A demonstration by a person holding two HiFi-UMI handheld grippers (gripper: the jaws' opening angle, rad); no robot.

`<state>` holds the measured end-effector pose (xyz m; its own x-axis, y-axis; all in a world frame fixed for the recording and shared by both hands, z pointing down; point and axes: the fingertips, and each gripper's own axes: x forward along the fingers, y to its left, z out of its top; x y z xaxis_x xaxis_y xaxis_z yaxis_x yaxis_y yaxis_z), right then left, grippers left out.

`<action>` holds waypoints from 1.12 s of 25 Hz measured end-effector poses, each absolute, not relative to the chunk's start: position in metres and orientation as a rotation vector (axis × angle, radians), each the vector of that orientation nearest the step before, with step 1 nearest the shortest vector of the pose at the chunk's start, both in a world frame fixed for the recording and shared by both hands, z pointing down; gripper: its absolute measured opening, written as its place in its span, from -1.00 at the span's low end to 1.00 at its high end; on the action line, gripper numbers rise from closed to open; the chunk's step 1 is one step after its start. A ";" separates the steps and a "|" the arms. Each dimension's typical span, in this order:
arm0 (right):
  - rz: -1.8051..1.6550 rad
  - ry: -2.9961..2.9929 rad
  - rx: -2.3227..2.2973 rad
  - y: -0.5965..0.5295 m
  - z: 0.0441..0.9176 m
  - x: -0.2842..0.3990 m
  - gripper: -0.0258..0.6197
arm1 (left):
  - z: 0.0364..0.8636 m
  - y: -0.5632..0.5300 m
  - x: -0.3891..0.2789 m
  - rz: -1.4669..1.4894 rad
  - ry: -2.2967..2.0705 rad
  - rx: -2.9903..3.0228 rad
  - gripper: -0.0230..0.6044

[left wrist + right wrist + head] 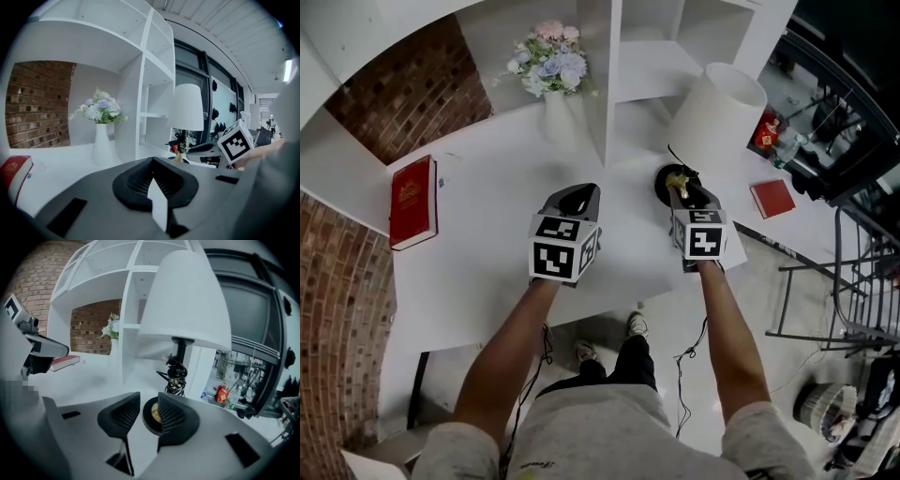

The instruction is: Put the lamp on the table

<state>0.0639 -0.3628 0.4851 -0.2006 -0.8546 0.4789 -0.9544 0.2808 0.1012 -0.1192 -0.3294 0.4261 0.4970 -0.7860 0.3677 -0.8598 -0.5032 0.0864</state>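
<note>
Lamp (pixel 717 98): stands upright on the table (pixel 487 281), toward its right rear, just right of the shelf unit's (pixel 609 56) upright panel. Carries a white shade (pixel 185 301) over a dark stem, has a black cord (pixel 174 377) coiled round that stem, and rests on a round black base (pixel 661 185) with a gold centre, flat on the tabletop.

Right gripper (pixel 147 398): points at the base from the near side, close above the tabletop. Holds its jaws apart with a clear gap between them; frames the near rim of the base in that gap, just past the tips. Clamps nothing. Cannot tell whether the right jaw touches the base.

Left gripper (pixel 579 195): sits over the middle of the table, beside the right gripper and left of the lamp, apart from it. Has its jaws pressed together with nothing between them. Aims toward the shelf panel, with the vase (pixel 101 145) ahead to its left.

Vase: white, stands at the back of the table, left of the panel, and holds pale blue and pink flowers (pixel 551 61).

Red book (pixel 413 202): lies flat near the table's left edge.

Second red book (pixel 772 198): lies off to the right of the lamp; support unclear.

Brick wall (pixel 403 84): shows behind the shelf unit's left opening.
</note>
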 end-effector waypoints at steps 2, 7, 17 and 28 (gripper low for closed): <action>0.299 -2.131 1.600 -0.359 0.479 0.053 -0.54 | 0.423 -0.327 -0.126 0.416 -1.409 2.483 -0.94; 0.298 -2.175 1.571 -0.348 0.457 0.027 -0.54 | 0.416 -0.319 -0.143 0.453 -1.452 2.480 -0.94; 0.276 -2.342 1.440 -0.338 0.408 -0.026 -0.55 | 0.387 -0.312 -0.181 0.466 -1.579 2.438 -0.94; 0.281 -2.454 1.329 -0.330 0.373 -0.051 -0.59 | 0.365 -0.306 -0.201 0.464 -1.698 2.387 -0.94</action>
<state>-0.0510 -0.3297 0.3725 -0.5073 -0.7728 0.3813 -0.8389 0.5441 -0.0135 -0.2008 -0.3065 0.3647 0.3012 -0.8870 0.3499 -0.9418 -0.3342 -0.0367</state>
